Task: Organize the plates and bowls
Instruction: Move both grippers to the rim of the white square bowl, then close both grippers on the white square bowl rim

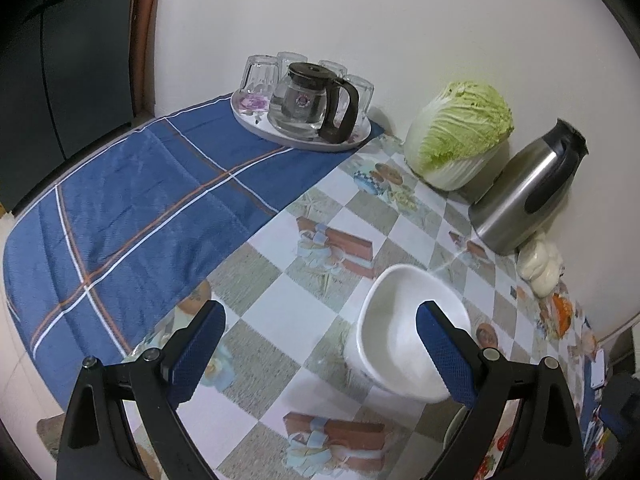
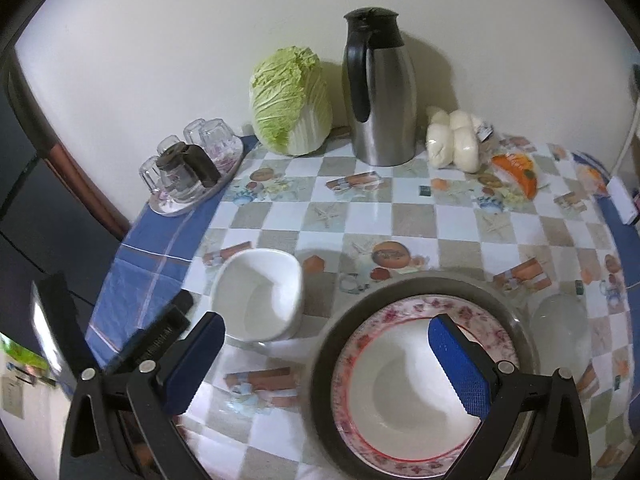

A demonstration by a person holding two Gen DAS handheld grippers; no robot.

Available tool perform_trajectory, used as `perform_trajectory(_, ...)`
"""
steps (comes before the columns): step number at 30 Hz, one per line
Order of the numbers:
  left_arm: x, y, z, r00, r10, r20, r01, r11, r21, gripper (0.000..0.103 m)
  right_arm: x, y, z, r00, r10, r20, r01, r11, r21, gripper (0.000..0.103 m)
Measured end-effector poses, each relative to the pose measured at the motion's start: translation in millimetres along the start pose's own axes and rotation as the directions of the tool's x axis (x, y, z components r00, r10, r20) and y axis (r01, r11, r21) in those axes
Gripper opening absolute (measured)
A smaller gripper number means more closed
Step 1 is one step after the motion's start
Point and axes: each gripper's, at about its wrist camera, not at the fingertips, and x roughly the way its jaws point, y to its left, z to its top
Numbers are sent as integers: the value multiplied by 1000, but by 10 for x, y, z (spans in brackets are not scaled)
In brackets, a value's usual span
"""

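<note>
A white square bowl [image 1: 400, 320] stands upright on the checked tablecloth, just ahead and to the right of my left gripper [image 1: 320, 352]. That gripper is open and empty, and its right finger [image 1: 444, 356] overlaps the bowl's near rim in the left wrist view. My right gripper [image 2: 328, 360] is open too, hovering over a floral-rimmed plate [image 2: 384, 364] that lies inside a dark round basin [image 2: 325, 376]. Its right finger [image 2: 460, 364] is above the plate and its left finger [image 2: 196, 360] is over the table. The same white bowl [image 2: 260, 296] sits left of the basin.
By the wall stand a tray of glasses with a glass teapot [image 1: 308, 100], a cabbage [image 1: 460, 132], a steel thermos [image 1: 524, 188] and bagged white buns [image 2: 452, 140]. A blue cloth [image 1: 132, 200] covers the table's left part. Something clear and round [image 2: 560, 328] lies right of the basin.
</note>
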Motion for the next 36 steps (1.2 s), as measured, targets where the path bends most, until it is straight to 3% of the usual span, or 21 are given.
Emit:
perform_trajectory(2,26,16,7,1000,-19,18,19,1000,-17,97,55,32,79,999,31,-23,-31,1000,0,103)
perform_trajectory(4,65,9,10,1000,-25,11,25,1000,-13,98,129,63,132,999,11,-41,-11,1000,0,103)
perform_trajectory(9,228,-6,10,999,-16,-43,16,1000,15,98,397,91,198,996,-20,-87,21,1000,11,103)
perform_trajectory(12,334,38,-8,995,-52,-84,51,999,-17,98,608,65,216,991,-27,-129,32,999,34,103)
perform_trajectory(16,421,56,-26,993,-48,-112,46,999,-21,98,821,20,218,985,-40,-168,48,998,44,103)
perform_trajectory(27,539,21,-48,985,-68,-157,61,997,-50,96,853,-317,305,983,-69,-170,86,992,93,103)
perform_trajectory(31,587,-14,-61,981,-91,-170,84,995,-51,82,944,-213,289,981,-76,-177,88,994,58,102)
perform_trajectory(33,627,-26,-79,978,-104,-182,96,994,-50,75,1011,-156,258,980,-63,-186,74,996,53,95)
perform_trajectory(36,679,-32,-100,973,-121,-198,113,992,-55,56,1109,-77,198,977,-50,-205,59,997,41,83)
